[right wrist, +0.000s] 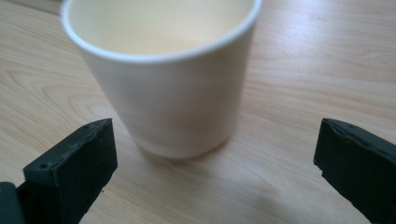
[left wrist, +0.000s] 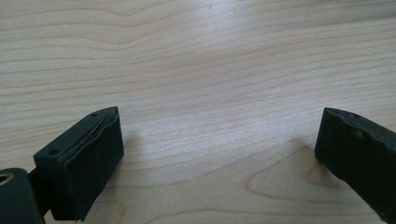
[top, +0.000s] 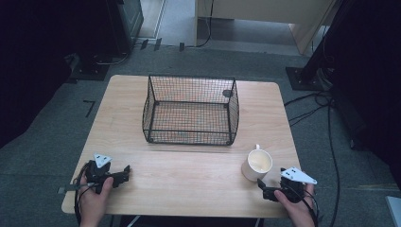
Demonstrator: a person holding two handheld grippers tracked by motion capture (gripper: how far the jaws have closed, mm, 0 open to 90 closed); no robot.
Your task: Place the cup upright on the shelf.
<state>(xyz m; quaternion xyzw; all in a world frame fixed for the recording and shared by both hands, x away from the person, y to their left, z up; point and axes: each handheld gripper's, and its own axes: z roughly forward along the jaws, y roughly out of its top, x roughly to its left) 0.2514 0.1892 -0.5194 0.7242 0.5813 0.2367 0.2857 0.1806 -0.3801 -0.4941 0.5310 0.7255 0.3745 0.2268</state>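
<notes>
A white mug [top: 257,164] stands upright and empty on the wooden table [top: 189,165], front right, its handle toward the far side. My right gripper [top: 263,188] sits just in front of it near the table's front edge, open. In the right gripper view the mug [right wrist: 163,79] stands close ahead of the gripper [right wrist: 217,154], slightly left of centre and beyond the jaw tips. My left gripper [top: 126,170] rests at the front left, open; in the left gripper view this gripper [left wrist: 219,149] has only bare wood between its jaws.
A black wire basket [top: 190,110] with an open top stands at the table's middle, toward the far side. Cables [top: 312,106] and dark stands lie on the floor to the right of the table.
</notes>
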